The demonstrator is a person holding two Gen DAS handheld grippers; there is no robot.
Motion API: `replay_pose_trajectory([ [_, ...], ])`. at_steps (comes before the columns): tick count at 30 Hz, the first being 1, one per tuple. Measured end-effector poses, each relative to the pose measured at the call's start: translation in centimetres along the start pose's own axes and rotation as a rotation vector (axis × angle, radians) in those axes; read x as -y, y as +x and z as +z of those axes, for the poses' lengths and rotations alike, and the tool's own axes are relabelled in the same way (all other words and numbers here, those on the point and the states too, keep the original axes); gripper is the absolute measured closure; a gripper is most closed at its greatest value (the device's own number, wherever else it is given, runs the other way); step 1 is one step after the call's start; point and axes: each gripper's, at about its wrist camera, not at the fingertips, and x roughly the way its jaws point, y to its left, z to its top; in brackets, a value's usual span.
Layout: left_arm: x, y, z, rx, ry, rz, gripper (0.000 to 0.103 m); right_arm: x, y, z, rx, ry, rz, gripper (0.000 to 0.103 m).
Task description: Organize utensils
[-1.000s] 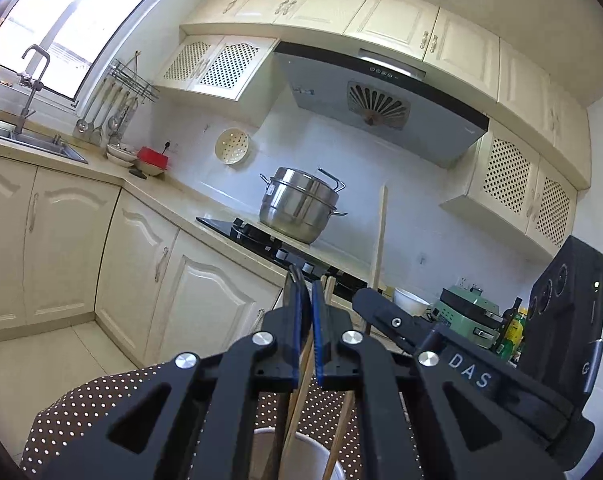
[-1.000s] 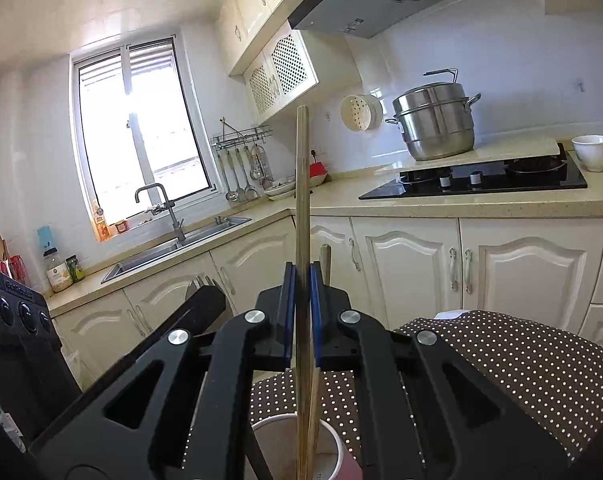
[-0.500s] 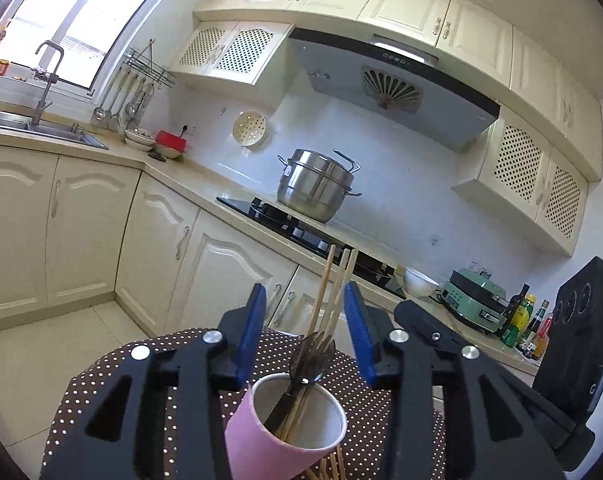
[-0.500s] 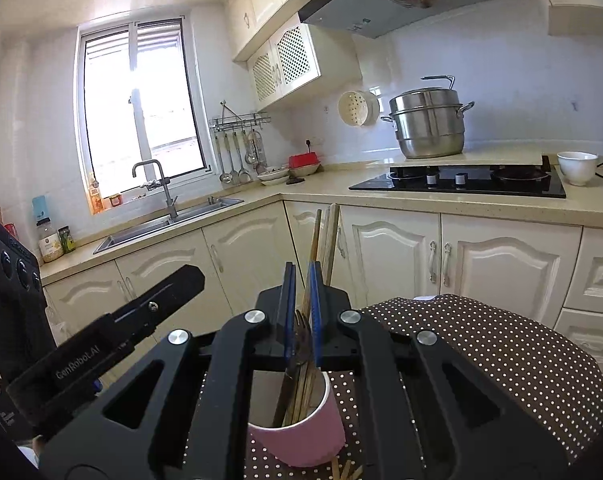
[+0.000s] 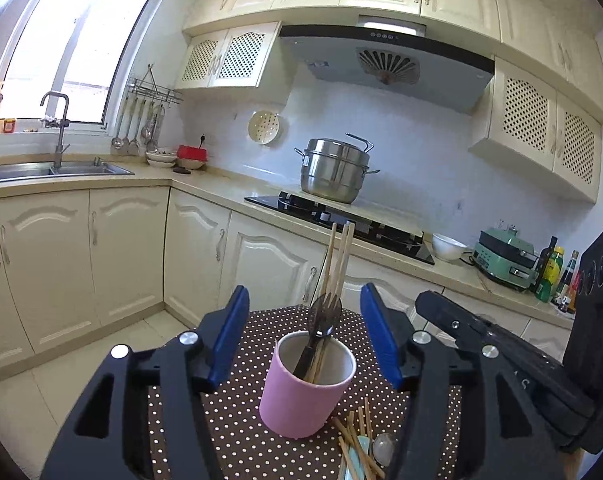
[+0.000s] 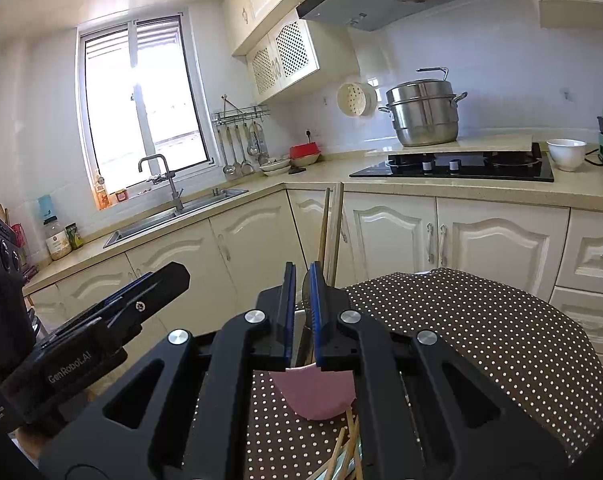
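Kitchen cabinets back a dotted desk point(image 5: 261, 432) where left tongs point(image 5: 305, 336) are opening around the pink cup point(image 5: 301, 396), right tongs point(image 6: 300, 312) clenched empty, loose chopsticks point(image 5: 357, 440) lower right.

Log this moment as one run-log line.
left tongs: opening, empty | right tongs: shut, empty | pink cup: holds chopsticks, fork

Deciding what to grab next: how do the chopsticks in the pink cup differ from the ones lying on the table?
The chopsticks in the pink cup stand nearly upright, tips well above the rim, beside a dark fork; the loose chopsticks lie flat on the dotted tablecloth, fanned out next to the cup. The standing ones are sorted; the loose ones are not. Both sets look like the same plain wood.
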Motion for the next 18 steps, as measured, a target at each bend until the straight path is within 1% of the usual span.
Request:
replay_pose_trajectory([
  [4,1.2,-1.6,-0.3,-0.02,0.033,0.001,0.04,-0.1,-1.9,-0.6,-0.012,-0.017,-0.03,0.095],
  [6,1.6,-2.1,-0.6,-0.039,0.04,-0.004,0.036,0.0,-2.9,-1.0,-0.03,-0.025,-0.043,0.095],
  [8,1.9,-2.4,-1.0,-0.082,0.037,-0.017,0.03,0.5,-3.4,-1.5,-0.06,-0.025,-0.05,0.095],
  [10,2.0,-2.4,-1.5,-0.136,0.032,-0.034,0.029,1.3,-3.8,-2.1,-0.095,-0.015,-0.063,0.095],
  [12,2.0,-2.0,-2.1,-0.215,0.034,-0.041,0.029,2.2,-4.1,-2.9,-0.144,-0.008,-0.085,0.093],
  [14,2.0,-1.5,-3.0,-0.295,0.035,-0.056,0.029,3.0,-4.3,-3.8,-0.185,0.011,-0.089,0.08],
  [15,1.9,-1.1,-3.4,-0.341,0.025,-0.07,0.029,3.4,-4.3,-4.4,-0.216,0.016,-0.093,0.062],
  [16,1.7,-0.9,-3.9,-0.374,0.009,-0.081,0.029,3.7,-4.3,-4.8,-0.235,0.018,-0.1,0.053],
  [18,1.5,-0.4,-4.9,-0.431,-0.016,-0.096,0.029,4.0,-4.1,-6.0,-0.29,0.003,-0.115,0.053],
])
